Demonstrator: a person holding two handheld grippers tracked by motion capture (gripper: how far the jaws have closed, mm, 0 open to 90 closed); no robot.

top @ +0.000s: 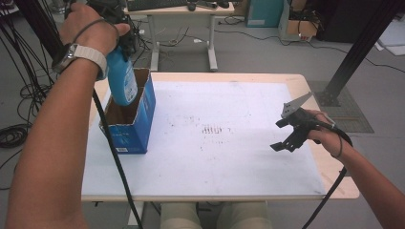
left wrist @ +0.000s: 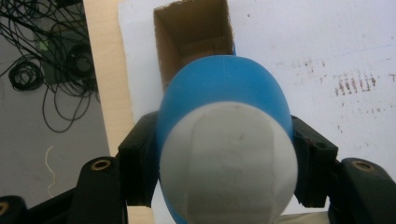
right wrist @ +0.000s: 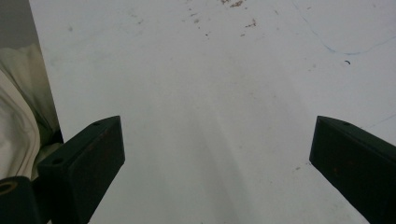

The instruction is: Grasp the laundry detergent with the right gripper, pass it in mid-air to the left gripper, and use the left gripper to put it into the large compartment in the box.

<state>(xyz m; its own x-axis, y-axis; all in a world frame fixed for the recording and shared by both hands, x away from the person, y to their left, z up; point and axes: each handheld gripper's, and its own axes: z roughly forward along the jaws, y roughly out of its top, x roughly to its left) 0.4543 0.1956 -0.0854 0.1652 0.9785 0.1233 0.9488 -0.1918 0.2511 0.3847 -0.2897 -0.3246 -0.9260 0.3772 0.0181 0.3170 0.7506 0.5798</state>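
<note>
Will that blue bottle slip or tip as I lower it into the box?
The bottle looks like smooth, rounded plastic, so it might twist between the left gripper's jaws, which clamp its sides near the white cap. It looks tall and narrow, so it would probably tip if dropped. The box walls should catch it; the box itself might slide.

Blue bottle (top: 122, 78) with white cap (left wrist: 229, 161), white label print, upper left. Blue box (top: 136, 119), brown cardboard inside. White mat (top: 215, 157), dark speckles at centre, on pale wood table (top: 344, 183). Black jaws. White watch strap (top: 90, 55), upper left.
</note>
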